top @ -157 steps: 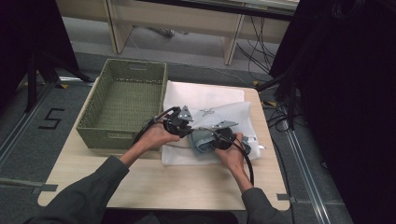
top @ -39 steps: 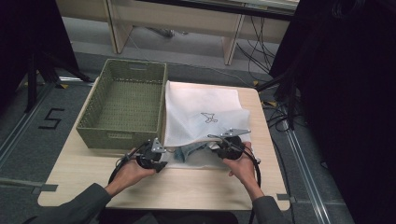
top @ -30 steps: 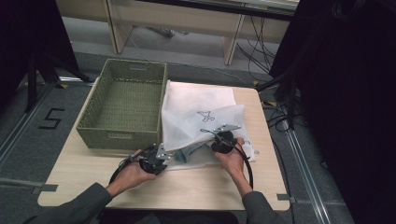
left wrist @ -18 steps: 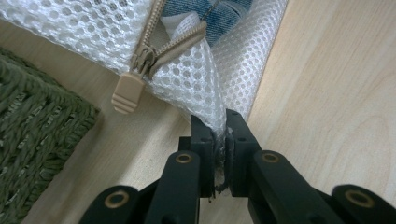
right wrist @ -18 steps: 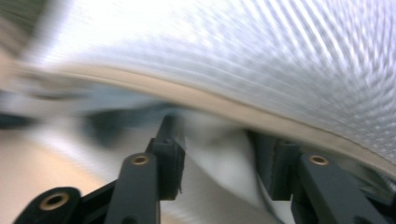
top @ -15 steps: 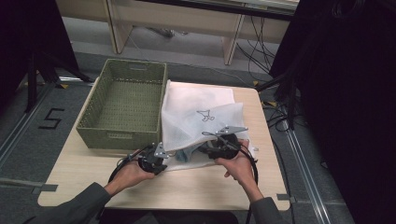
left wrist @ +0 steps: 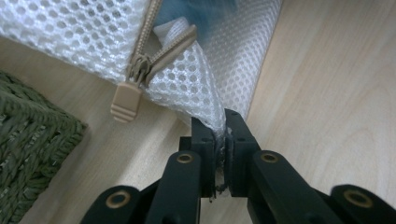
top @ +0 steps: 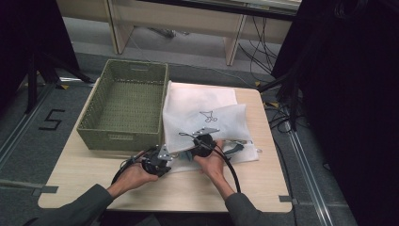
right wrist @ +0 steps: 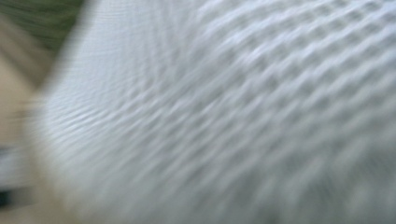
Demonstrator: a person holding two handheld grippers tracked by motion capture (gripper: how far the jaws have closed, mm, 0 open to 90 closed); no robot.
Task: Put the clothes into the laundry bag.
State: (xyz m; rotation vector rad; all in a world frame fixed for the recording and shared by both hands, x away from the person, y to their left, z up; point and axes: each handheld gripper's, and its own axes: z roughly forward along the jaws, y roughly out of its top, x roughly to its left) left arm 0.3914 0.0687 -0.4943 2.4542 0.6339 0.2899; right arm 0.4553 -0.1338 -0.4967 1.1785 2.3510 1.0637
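High view shows a pale wooden bench (top: 84, 172) on a grey floor (top: 28, 108), with dark curtains at the sides, a light wooden frame beyond it and a black "5" (top: 51, 120) marked on the floor to the left. On the bench's left half sits a green woven basket (top: 124, 106), and just beside its right wall lies a white mesh laundry bag (top: 202, 106), spread toward the far edge, with a second mesh layer bearing a small dark print folded over it. Bare wood runs along the near edge and to the near left of the basket; the bag's right side comes close to the bench's right edge. The left claw (top: 160, 160) is at the bag's near left corner, just in front of the basket. In the left gripper view, its jaws are pressed together on a pinch of the mesh, with a tan zipper pull (left wrist: 127, 100) hanging just beside them and something blue inside the bag. The right claw (top: 203, 143) lies against the bag's near edge; the right gripper view is blurred white mesh (right wrist: 224, 116), so I cannot tell how its jaws stand.
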